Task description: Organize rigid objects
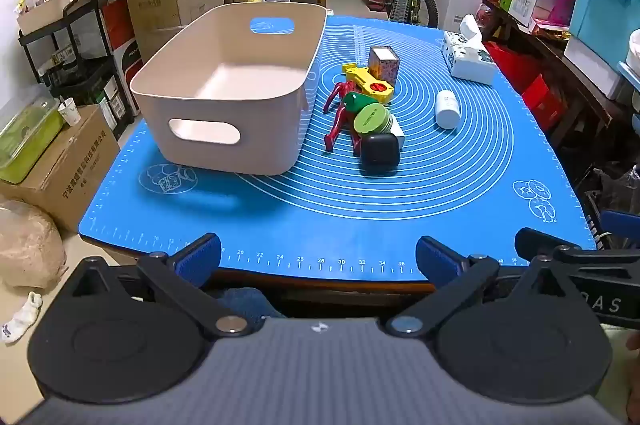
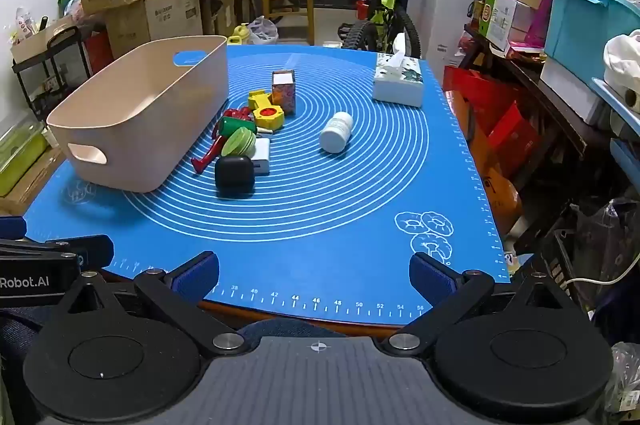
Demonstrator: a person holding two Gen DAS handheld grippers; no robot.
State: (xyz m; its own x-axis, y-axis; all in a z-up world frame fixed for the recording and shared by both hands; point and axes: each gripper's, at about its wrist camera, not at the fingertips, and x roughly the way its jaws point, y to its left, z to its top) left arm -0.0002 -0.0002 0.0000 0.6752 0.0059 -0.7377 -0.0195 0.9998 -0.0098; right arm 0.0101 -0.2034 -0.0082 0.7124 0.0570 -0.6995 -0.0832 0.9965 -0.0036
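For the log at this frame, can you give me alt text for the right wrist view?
Open right tongs hover at the near edge of a blue silicone baking mat, holding nothing. Mid-mat, a cluster of small rigid items, including a black rounded case and a yellow plastic tool, sits beside an empty beige plastic bin; a white plastic bottle lies apart.

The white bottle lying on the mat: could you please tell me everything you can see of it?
The white bottle looks like smooth opaque plastic, a short cylinder with a white screw cap. It lies on its side on the blue mat, cap pointing toward the tissue box. It sits alone, right of the toy cluster, touching nothing else. Neither gripper is near it.
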